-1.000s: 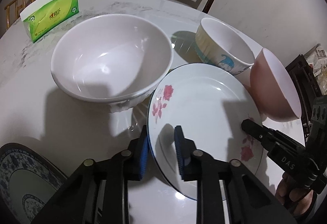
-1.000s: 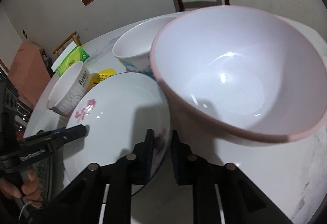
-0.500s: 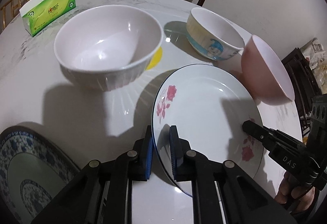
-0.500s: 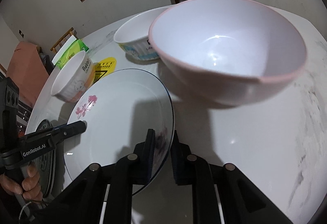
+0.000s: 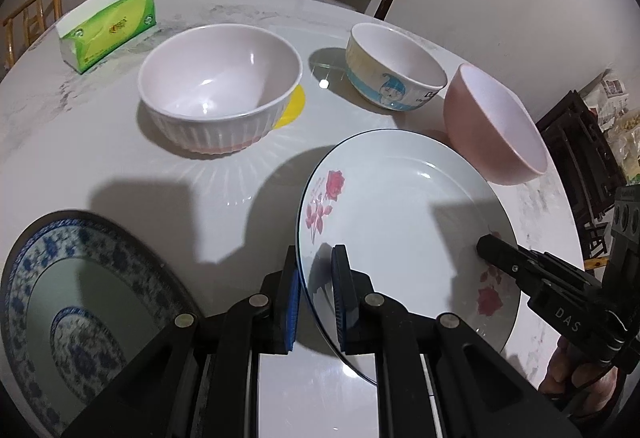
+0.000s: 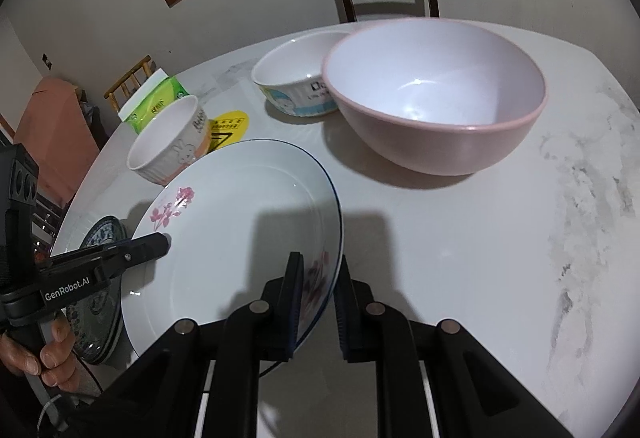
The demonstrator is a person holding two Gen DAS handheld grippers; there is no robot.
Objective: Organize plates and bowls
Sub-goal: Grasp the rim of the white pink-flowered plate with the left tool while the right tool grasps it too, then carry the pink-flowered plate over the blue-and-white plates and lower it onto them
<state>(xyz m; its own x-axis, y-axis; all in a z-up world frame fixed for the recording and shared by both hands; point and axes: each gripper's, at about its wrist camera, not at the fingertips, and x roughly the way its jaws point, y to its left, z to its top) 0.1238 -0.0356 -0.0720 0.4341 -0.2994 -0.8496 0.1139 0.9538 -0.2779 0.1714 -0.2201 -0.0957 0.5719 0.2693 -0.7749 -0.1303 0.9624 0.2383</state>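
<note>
Both tools are pinching the same white rose-patterned plate (image 5: 400, 222) by opposite edges of its rim. The left tool (image 5: 316, 278) is clamping the rim nearest its own camera, one blue pad above and one beneath, its jaws having just been closing onto that rim. The right tool (image 6: 318, 278) is gripping the far side, pads pressed against the rim beside a pink rose print. The plate is sitting tilted above the white marble table (image 5: 120, 166), casting a shadow on it.

A blue-and-white patterned plate (image 5: 80, 298) is lying on the table to the left of the lifted plate. Farther back, a ribbed white bowl (image 5: 220, 86) is resting partly over a yellow sticker (image 5: 294, 108). A cartoon-printed bowl (image 5: 394, 68) and a pink bowl (image 6: 436, 90) are standing close together, while a green tissue pack (image 5: 108, 30) is sitting near the table's far edge.
</note>
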